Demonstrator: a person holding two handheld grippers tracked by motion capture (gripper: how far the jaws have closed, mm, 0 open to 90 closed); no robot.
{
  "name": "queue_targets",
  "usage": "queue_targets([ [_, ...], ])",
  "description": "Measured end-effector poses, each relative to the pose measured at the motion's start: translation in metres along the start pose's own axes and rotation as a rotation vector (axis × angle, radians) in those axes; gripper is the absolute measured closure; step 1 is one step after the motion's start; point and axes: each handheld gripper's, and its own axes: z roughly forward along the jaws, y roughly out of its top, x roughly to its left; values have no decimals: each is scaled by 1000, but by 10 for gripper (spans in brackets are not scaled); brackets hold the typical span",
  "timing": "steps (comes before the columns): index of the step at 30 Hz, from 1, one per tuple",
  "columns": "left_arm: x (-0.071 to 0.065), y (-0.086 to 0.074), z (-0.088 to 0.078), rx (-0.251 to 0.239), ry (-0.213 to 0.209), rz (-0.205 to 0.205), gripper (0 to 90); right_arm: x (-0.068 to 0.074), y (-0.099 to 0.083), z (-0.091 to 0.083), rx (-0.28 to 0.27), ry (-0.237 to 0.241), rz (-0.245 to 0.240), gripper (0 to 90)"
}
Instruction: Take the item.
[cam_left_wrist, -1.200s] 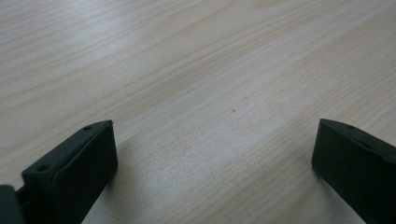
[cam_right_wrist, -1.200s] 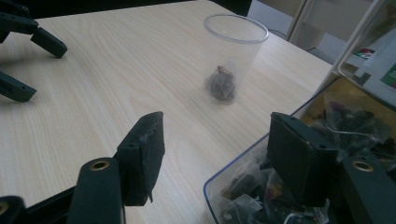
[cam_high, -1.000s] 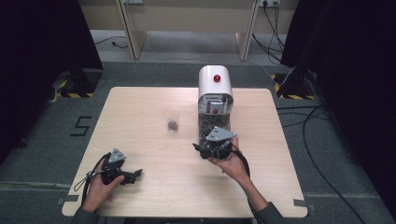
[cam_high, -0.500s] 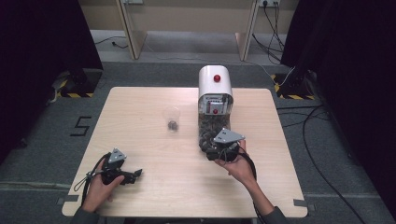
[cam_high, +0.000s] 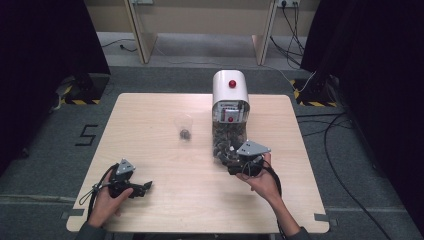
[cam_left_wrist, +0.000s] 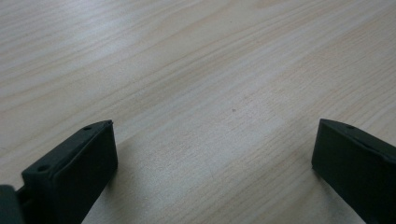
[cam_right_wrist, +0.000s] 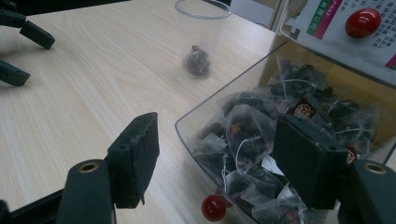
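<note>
Hovering at the front lip of the clear dispenser tray (cam_right_wrist: 261, 154), the right tongs (cam_high: 231, 161) stand released; their jaws have just been opening wider, and no sachet is pinched between them. In the right gripper view one jaw sits outside the tray wall over the bare table (cam_high: 165, 120), the other over the heap of tea sachets (cam_right_wrist: 247, 135) inside the tray. The sachets are pyramid-shaped mesh bags with dark contents, strings and tags, piled loosely. A small red knob (cam_right_wrist: 213, 207) sits low on the tray's front wall, just below the jaws.

The tray belongs to a white dome-topped dispenser (cam_high: 230, 90), which stands on the far right-centre of the table and carries a red button (cam_high: 232, 83) on top.

A clear plastic cup (cam_high: 184, 126) stands upright to the left of the dispenser, apart from it, with one dark sachet (cam_right_wrist: 198, 63) resting at its bottom.

The left tongs (cam_high: 144, 187) rest low at the near-left part of the table, well apart from the cup and dispenser, released, with only bare wood between the jaws.
</note>
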Motion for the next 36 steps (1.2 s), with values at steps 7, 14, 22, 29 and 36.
queue_targets([
  [7,0,0,0,0,0,0,0,3,-2,-7,2,-9,-10,318],
  [14,0,0,0,1,0,0,0,1,-6,-14,-5,-16,1,315],
  [22,0,0,0,1,0,0,0,-1,-12,-20,-4,-29,15,315],
  [29,0,0,0,0,0,0,0,-3,-18,-24,4,-35,32,311],
  [36,0,0,0,1,0,0,0,-6,-20,-31,-14,-57,45,287],
])
